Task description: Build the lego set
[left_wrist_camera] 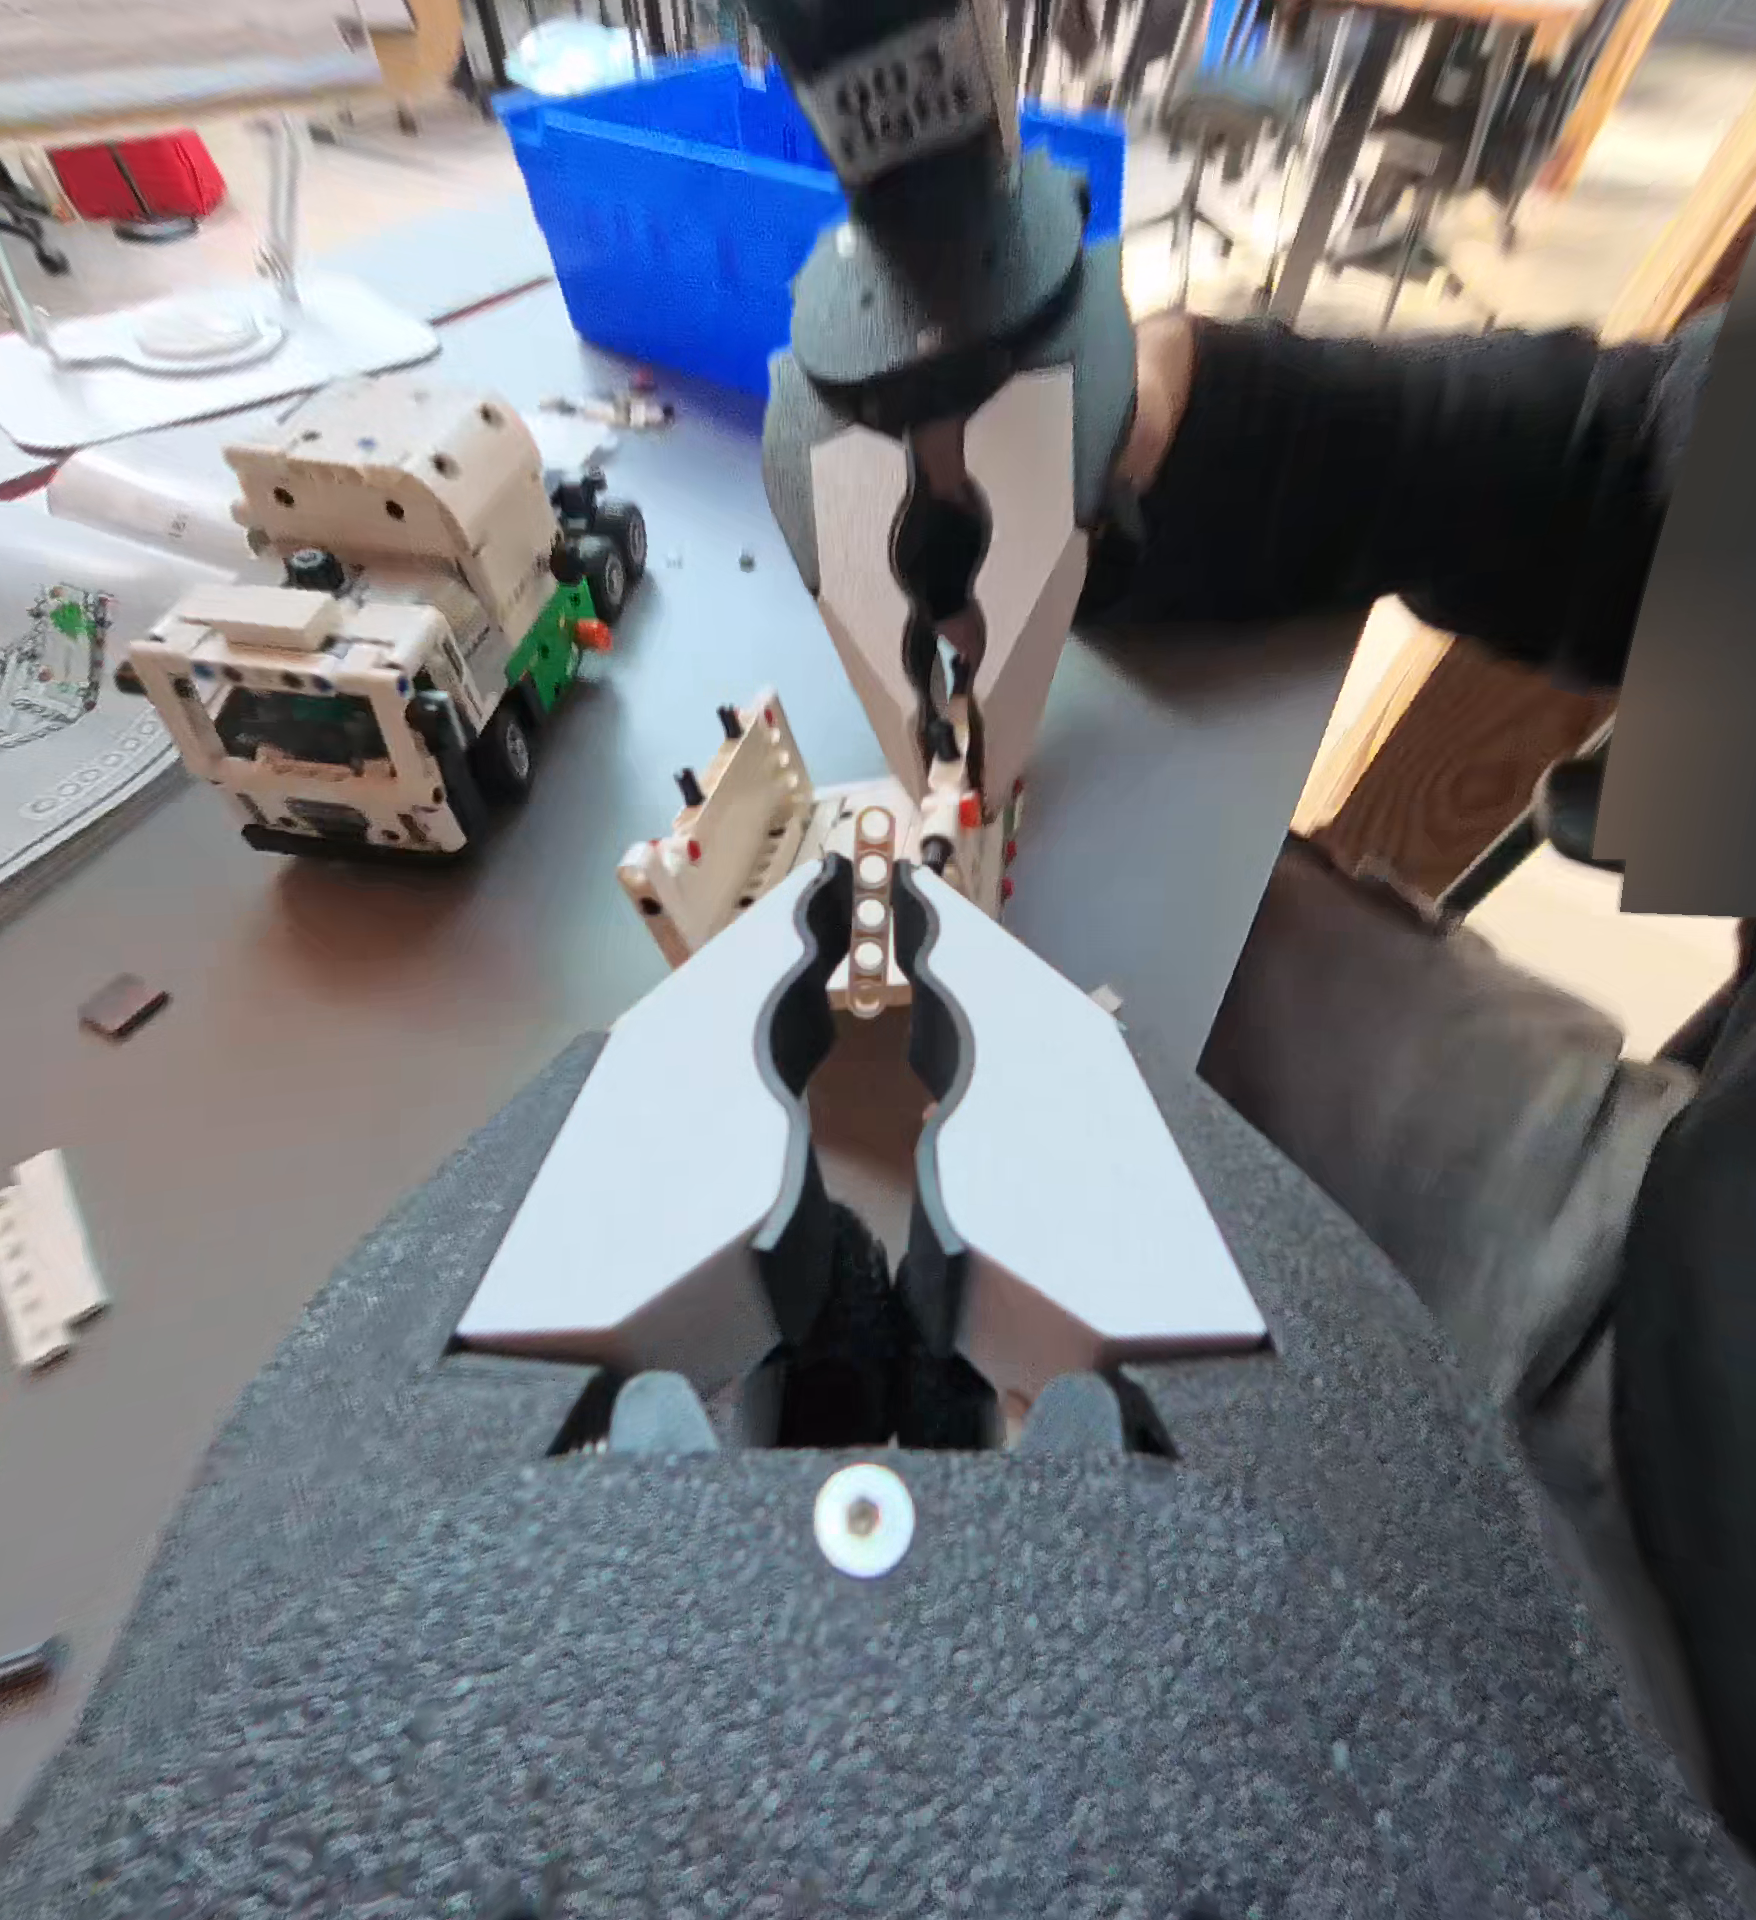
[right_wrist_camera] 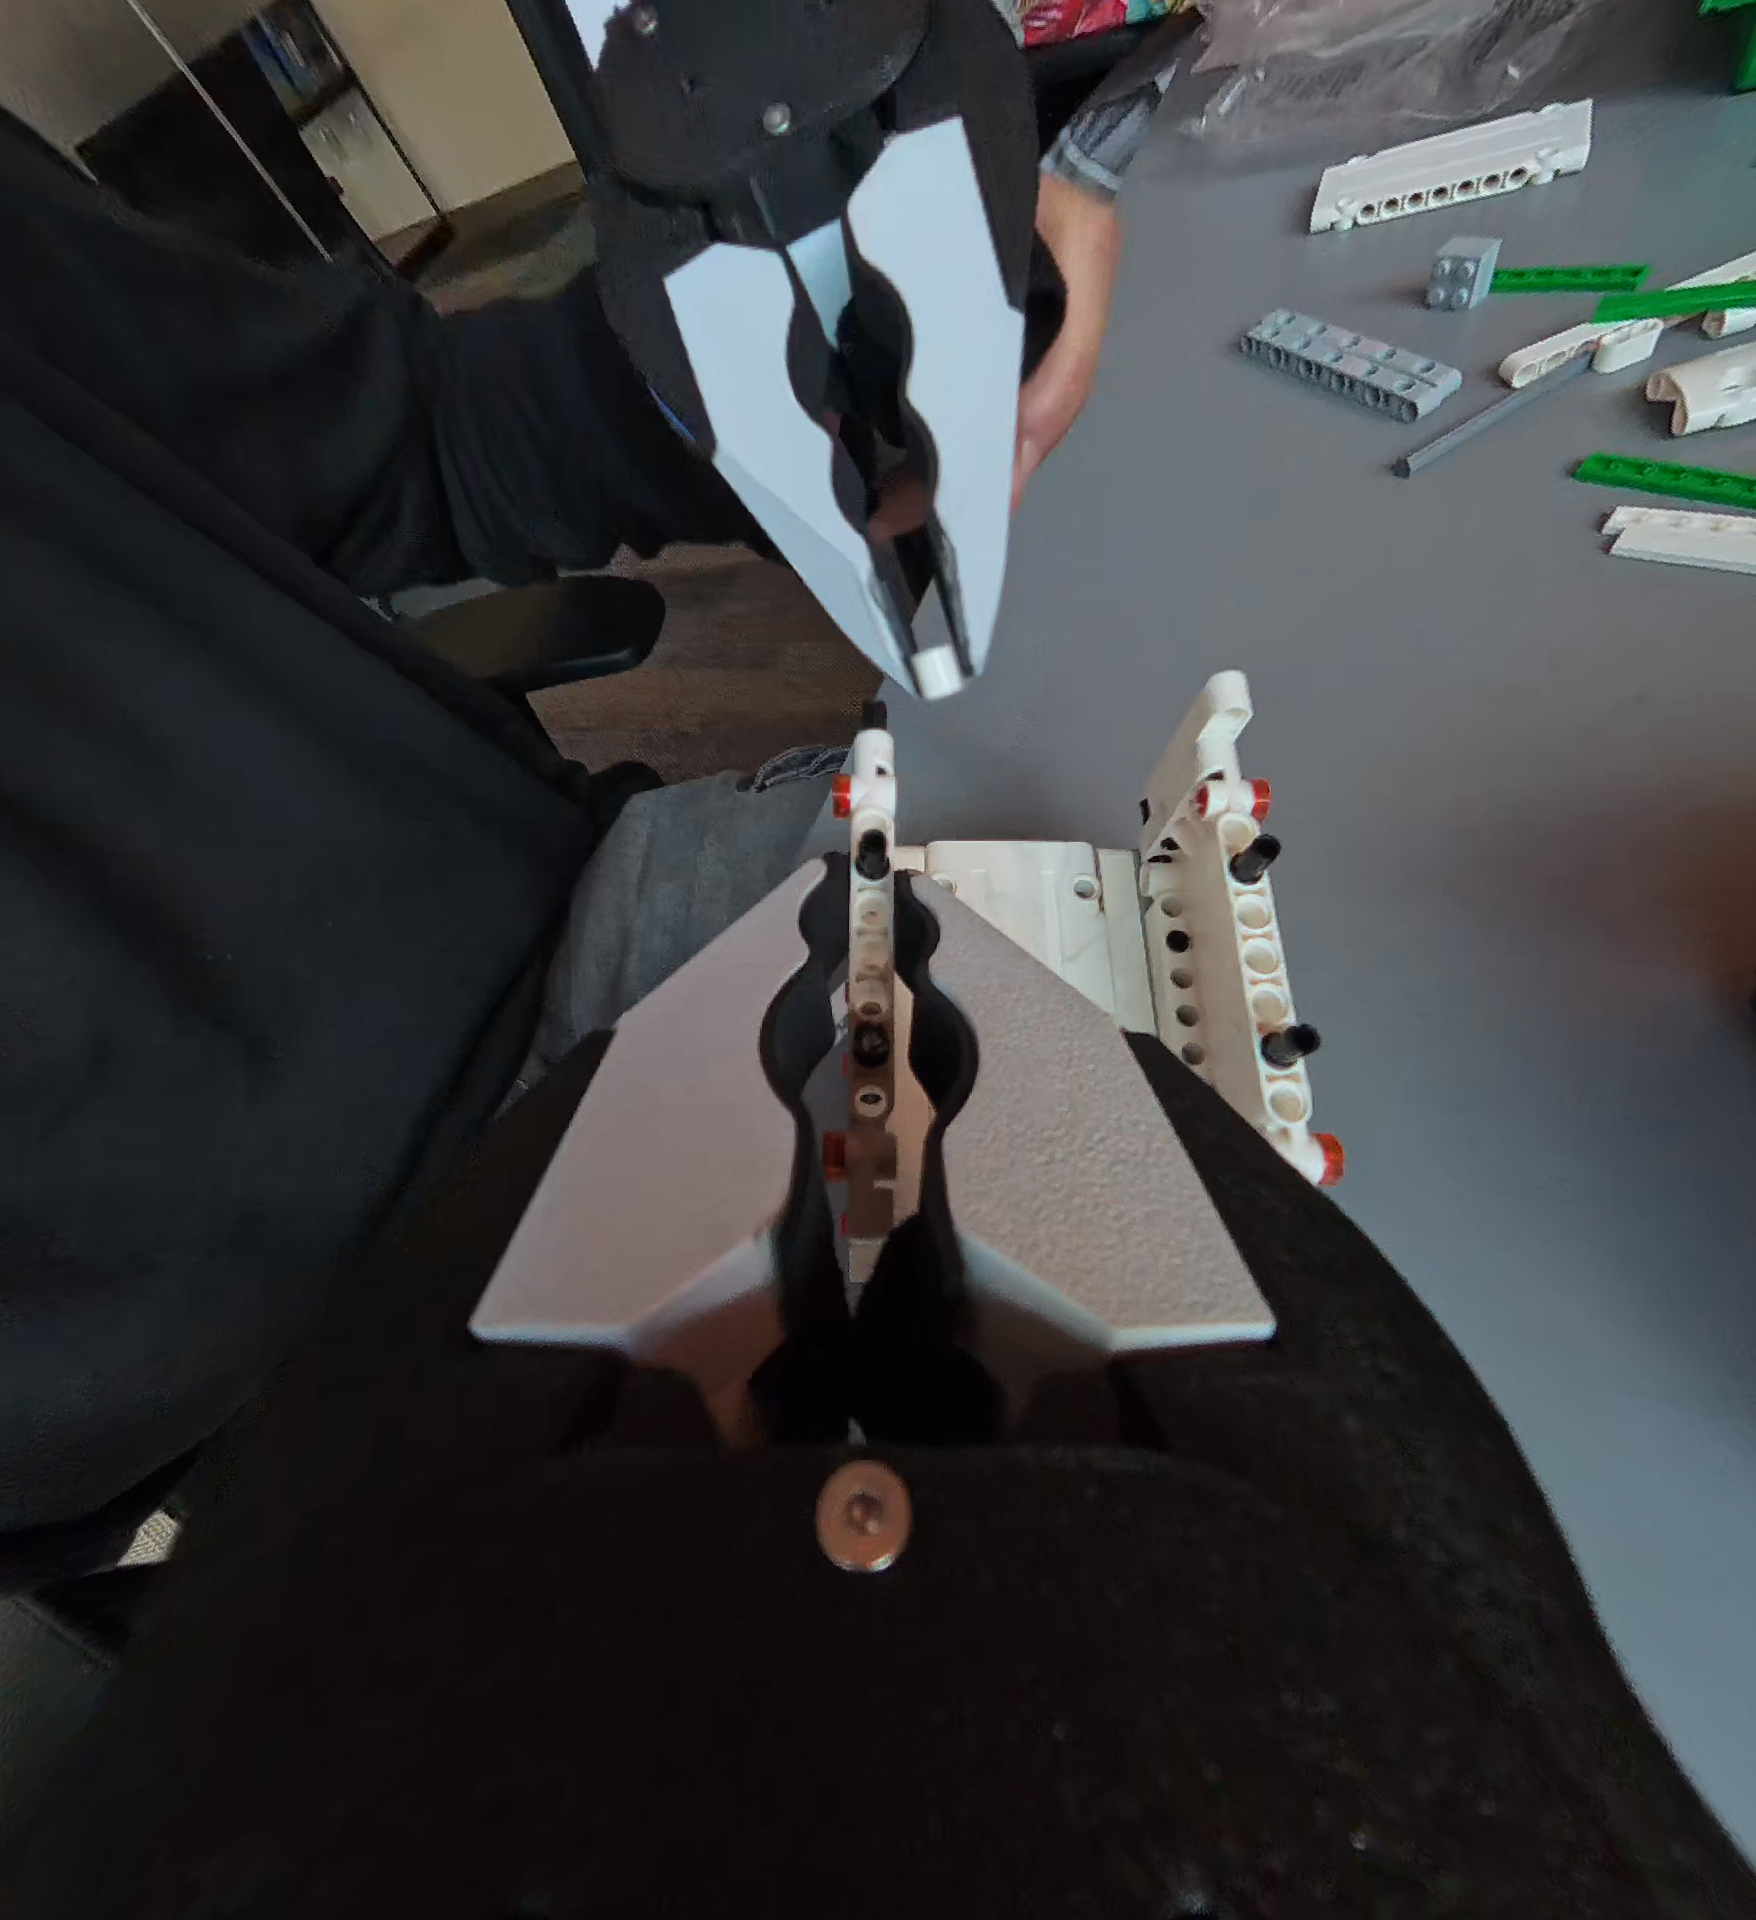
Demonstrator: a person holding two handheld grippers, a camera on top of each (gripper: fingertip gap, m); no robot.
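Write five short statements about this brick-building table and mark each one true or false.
1. The left gripper clamps a white holed beam. True.
2. The right gripper is open over bare table. False: it grips a side wall of the white U-shaped brick assembly.
3. A white and green toy truck stands on the table. True.
4. The storage bin is red. False: blue.
5. Loose green beams lie on the grey table. True.

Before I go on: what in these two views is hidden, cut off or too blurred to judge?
- Left wrist view: left gripper covers the rear end of the white beam it grips.
- Right wrist view: right gripper hides the lower side wall of the white assembly.
- Left wrist view: motion blur smears the blue bin.
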